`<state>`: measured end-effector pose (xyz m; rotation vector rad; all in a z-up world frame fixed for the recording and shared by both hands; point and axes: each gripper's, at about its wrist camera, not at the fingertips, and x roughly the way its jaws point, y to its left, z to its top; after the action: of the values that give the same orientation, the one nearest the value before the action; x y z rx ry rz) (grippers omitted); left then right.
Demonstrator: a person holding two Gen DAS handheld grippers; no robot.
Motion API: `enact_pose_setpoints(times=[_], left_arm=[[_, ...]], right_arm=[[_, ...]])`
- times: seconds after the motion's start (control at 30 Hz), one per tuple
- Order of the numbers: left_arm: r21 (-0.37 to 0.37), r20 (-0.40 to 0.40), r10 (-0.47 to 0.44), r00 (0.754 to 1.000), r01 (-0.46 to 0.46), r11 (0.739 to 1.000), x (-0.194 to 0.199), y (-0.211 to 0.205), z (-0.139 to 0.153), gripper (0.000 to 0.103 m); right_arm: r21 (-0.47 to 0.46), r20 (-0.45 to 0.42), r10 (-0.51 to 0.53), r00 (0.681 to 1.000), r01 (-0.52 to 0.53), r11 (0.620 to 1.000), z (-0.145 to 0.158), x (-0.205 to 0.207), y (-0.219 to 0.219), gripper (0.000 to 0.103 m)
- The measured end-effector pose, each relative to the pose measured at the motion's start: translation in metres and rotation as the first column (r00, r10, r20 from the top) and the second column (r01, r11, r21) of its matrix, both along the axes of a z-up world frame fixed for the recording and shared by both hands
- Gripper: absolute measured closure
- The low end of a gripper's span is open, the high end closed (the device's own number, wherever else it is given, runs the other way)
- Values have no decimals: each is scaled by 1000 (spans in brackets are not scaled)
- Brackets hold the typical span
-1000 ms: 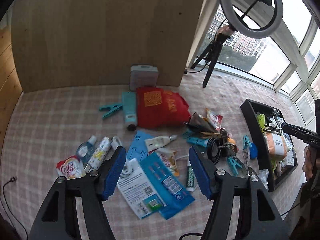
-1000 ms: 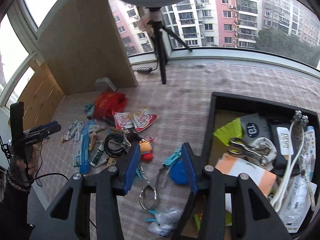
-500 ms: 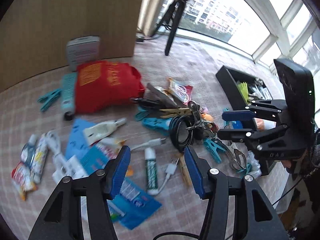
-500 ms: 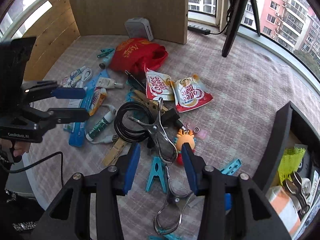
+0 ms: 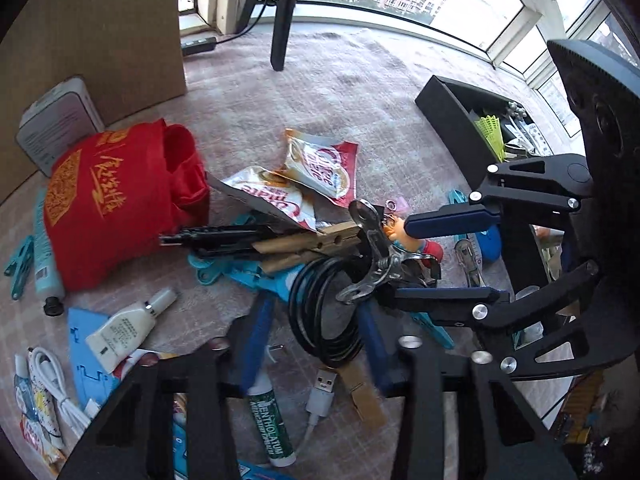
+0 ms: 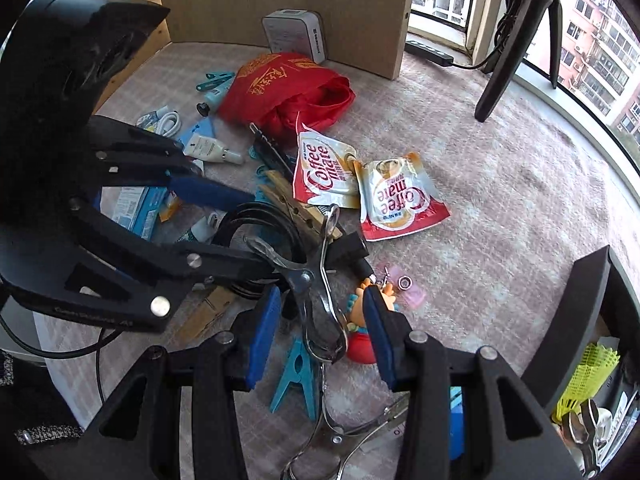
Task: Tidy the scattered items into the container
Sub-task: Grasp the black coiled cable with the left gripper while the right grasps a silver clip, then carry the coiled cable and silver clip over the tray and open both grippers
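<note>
My left gripper (image 5: 316, 340) points down over a coiled black cable (image 5: 320, 312), which lies between its blue pads (image 5: 256, 336). Its jaws are closing, and a little gap still shows at the left pad. My right gripper (image 6: 320, 332) hangs open over a metal clip (image 6: 320, 312), with an orange doll keychain (image 6: 360, 320) by its right pad. From the left wrist view the right gripper (image 5: 424, 258) enters from the right, straddling the metal clip (image 5: 376, 256). The black container (image 5: 452, 120) holds several items and stands to the right; its corner (image 6: 580, 300) shows in the right wrist view.
Around the cable lie a red bag (image 5: 120, 200), two Coffee mate sachets (image 5: 320, 164), wooden clothespins (image 5: 304, 240), a lip balm stick (image 5: 268, 420), a USB plug (image 5: 324, 392) and a white tube (image 5: 124, 328). A teal clothespin (image 6: 296, 376) lies beneath the right gripper. A tripod leg (image 5: 284, 12) stands behind.
Both grippers have come down close over the pile. The left jaws have narrowed around the black cable. The right gripper now straddles the metal clip, its gap unchanged.
</note>
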<state>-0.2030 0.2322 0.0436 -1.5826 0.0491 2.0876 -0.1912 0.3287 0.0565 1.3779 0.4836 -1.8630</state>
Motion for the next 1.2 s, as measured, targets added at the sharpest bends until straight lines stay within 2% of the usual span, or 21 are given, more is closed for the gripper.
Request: enact_pose_setpoints(times=[0.13,0.3,0.4,0.57,0.67,1.0,1.2], left_arm=[[3,-5,-16,1000,16,1000,5,-2,3,90],[19,-17,-22,1000,22,1000,10,-10,13,93],[24,-20,-14,1000,15,1000,12,-15,17,93],[36,-25,10,1000,-9,999,15,-22,20,94],[38,-41,19,999,-17,999,18,-25,27,94],[66,-125,32,992,-24,998,36,-39,72,94],[78,-178,7,984,7,997,42,-25,103,94]], right_arm=[[9,8,34,999,-34,999,1,5,1,64],[17,4,56,998,-56,998,-1,7,-4,64],[3,36,66,997,-66,998,-3,5,-7,64],[31,39,90,995,-91,995,-5,10,-11,82],[2,53,82,995,-82,997,1,17,-3,84],[-167,63,-79,995,88,982,46,35,54,84],[-204,19,-224,975,223,953,79,45,110,84]])
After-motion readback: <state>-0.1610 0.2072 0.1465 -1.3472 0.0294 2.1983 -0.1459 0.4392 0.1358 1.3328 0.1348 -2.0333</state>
